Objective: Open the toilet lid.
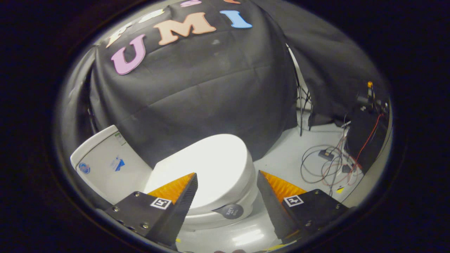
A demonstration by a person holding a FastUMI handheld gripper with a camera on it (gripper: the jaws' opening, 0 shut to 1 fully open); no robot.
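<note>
Black cloth wall (pixel 197 88) behind closed toilet lid (pixel 207 165), tank (pixel 105 161) part-hidden; claw (pixel 226 182) wide.

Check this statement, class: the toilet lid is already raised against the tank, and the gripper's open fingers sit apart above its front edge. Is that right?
Not quite. In the gripper view the toilet lid is still closed, lying flat on the seat, not raised against the tank. The rest holds: the gripper is open, its fingers apart above the lid's front edge.

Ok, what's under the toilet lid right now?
The lid lies flat and closed on the seat, so only the seat's rim shows beneath it; the bowl inside is covered. The open gripper is above the lid, touching nothing.
</note>
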